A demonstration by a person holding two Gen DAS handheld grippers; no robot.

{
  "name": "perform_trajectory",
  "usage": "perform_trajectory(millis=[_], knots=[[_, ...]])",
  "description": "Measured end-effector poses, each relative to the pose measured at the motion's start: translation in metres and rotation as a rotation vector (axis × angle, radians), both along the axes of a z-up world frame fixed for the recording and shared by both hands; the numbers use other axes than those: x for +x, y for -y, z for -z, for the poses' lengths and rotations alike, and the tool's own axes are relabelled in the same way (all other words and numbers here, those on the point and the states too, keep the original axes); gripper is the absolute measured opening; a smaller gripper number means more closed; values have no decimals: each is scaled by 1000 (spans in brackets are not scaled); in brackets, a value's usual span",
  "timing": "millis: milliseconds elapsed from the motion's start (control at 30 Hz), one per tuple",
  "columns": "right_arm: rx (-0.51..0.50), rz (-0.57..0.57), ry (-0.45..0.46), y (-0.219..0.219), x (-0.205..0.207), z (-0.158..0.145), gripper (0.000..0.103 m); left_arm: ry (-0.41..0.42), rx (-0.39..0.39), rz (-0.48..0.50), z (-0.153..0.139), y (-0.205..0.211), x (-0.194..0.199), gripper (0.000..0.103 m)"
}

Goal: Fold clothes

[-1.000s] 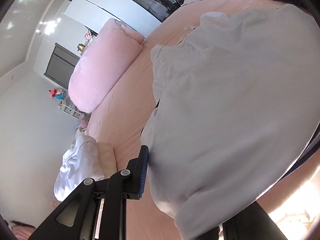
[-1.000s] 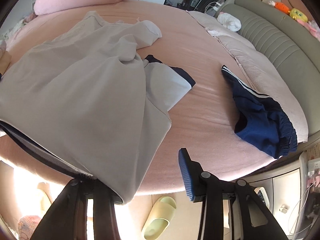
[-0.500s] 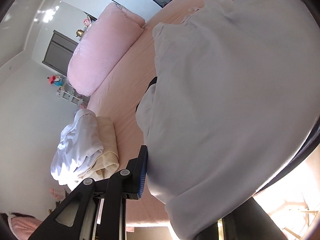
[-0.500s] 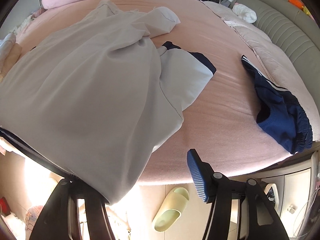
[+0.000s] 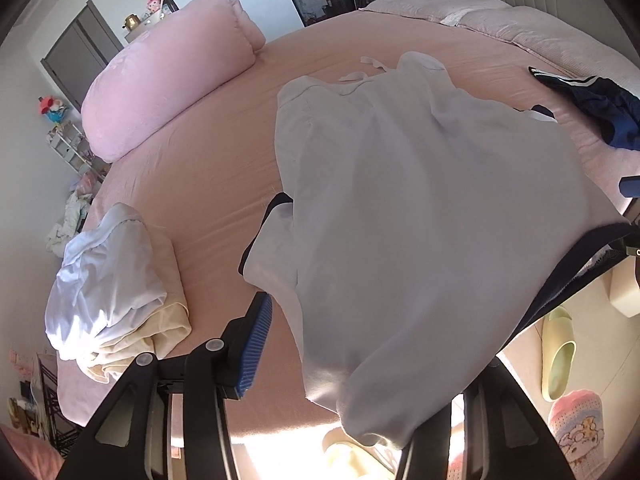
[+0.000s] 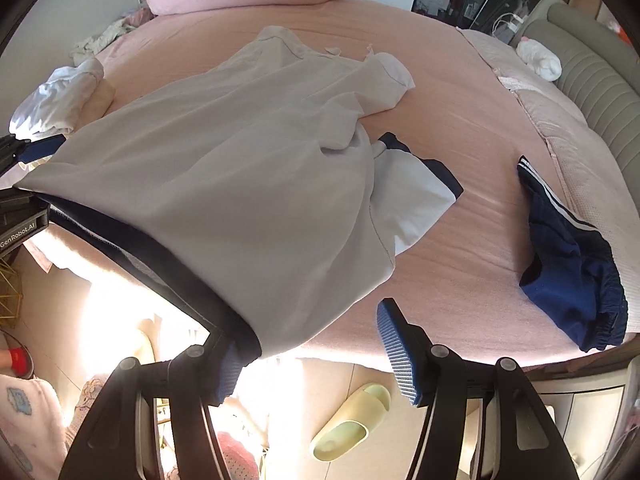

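Pink bed (image 5: 208, 184) fills the room, with a big pink pillow (image 5: 168, 76) at its far edge. White shirt (image 6: 240, 168) lies spread across the middle, its dark hem hanging past the near edge. Blue shorts (image 6: 568, 256) lie near the right edge. Folded clothes (image 5: 116, 280) sit by the left edge. Left tongs (image 5: 344, 364) and right tongs (image 6: 312, 360) are both opening, with the hem draped over one finger of each.

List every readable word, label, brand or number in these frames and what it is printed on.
"GenRobot.AI": white lettering on the black body of the left gripper, at the left edge of the right wrist view.
Pink cartoon-print fabric on the floor: a picture only, no legible words.
Nothing else readable.
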State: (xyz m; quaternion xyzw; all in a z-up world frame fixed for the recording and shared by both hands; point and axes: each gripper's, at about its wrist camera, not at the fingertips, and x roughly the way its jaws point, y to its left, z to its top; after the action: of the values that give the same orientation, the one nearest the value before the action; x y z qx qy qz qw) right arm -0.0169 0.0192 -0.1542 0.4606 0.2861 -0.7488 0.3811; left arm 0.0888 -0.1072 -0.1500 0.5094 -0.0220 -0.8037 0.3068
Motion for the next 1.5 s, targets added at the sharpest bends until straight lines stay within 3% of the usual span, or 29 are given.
perform_trajectory(millis=[167, 233, 367, 467, 633, 867, 1033, 1333, 1400, 1500], knots=[[-67, 10, 98, -2, -3, -5, 61, -11, 89, -6, 22, -2, 8, 49], [-119, 49, 175, -6, -13, -7, 61, -36, 143, -32, 25, 3, 11, 56], [-196, 99, 258, -11, -27, -11, 61, -100, 216, -105, 21, 15, 20, 60], [-187, 103, 241, -11, -28, -14, 62, -106, 247, -135, 20, 17, 23, 61], [-146, 79, 196, -6, -23, -12, 64, -132, 221, -124, 21, 5, 18, 60], [-176, 72, 218, 6, -15, -14, 64, -146, 376, -91, 37, -12, -2, 60], [-144, 35, 166, 9, -10, -17, 64, -124, 386, -50, 36, -20, 6, 60], [-127, 104, 222, 1, -29, -7, 64, -263, 622, -163, 24, 17, 42, 60], [-111, 101, 215, 3, -31, -7, 64, -275, 632, -162, 18, 16, 48, 60], [-101, 74, 221, 8, -33, -8, 64, -251, 584, -182, 8, 9, 53, 60]])
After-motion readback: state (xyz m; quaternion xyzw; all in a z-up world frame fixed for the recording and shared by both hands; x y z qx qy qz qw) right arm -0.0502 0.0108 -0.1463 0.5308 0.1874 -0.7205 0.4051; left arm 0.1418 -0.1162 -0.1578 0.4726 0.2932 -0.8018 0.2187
